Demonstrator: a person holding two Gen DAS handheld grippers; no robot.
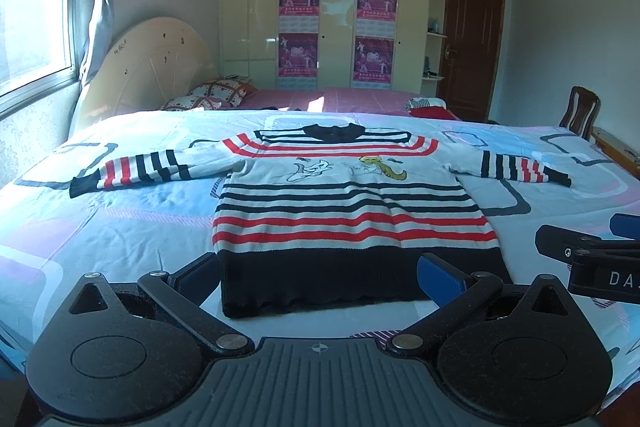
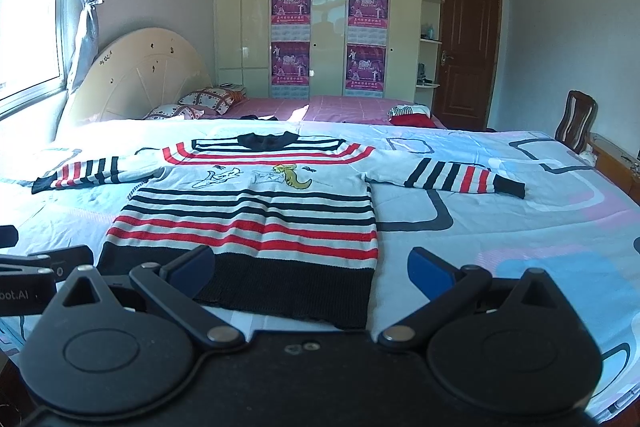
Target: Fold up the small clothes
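Spread jaws on both grippers hovered over the sweater's navy hem at the near edge of the bed.

Left wrist view: the left gripper point(image 1: 316, 275) stood wide open, empty, its fingers straddling the hem of the striped sweater point(image 1: 352, 211), which lay flat, front up, on the patterned bedspread point(image 1: 100, 227), sleeves out sideways; the right gripper point(image 1: 592, 251) showed at the right margin. Right wrist view: the right gripper point(image 2: 312, 267) also gaped, holding nothing, over the sweater's point(image 2: 248, 219) right hem corner. I judged the risk was pinching bedspread point(image 2: 520, 227) along with the knit, or grabbing one layer only, so the fold would drag crooked.
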